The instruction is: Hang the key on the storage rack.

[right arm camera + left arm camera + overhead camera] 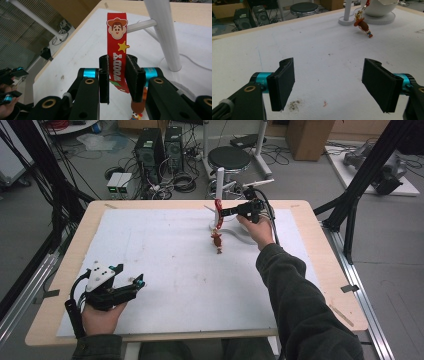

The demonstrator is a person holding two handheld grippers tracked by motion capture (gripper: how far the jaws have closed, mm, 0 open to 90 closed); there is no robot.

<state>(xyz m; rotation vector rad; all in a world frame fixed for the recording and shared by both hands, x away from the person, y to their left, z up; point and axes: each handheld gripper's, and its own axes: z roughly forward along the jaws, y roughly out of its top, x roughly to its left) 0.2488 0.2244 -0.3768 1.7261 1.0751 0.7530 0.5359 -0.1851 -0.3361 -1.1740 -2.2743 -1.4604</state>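
The person's right forearm, in a dark green sleeve, reaches forward across the white foam-covered surface (165, 285) toward its far edge. The right tool (119, 76) points level at a white plastic stand with an upright post (163, 32) and a short side peg (142, 25). Its two black jaws are closed flat on a red fabric strap printed with a cowboy face, a yellow star and white lettering (117, 42). The strap runs nearly upright, its long axis vertical, up toward the side peg; whether it touches the peg I cannot tell. A small brown-hatted cowboy figurine (217, 241) hangs at its lower end, close to the surface beside the stand's base. The left tool (329, 85) rests at the near left, held low, its flat black rubbery jaws wide apart with nothing between them.
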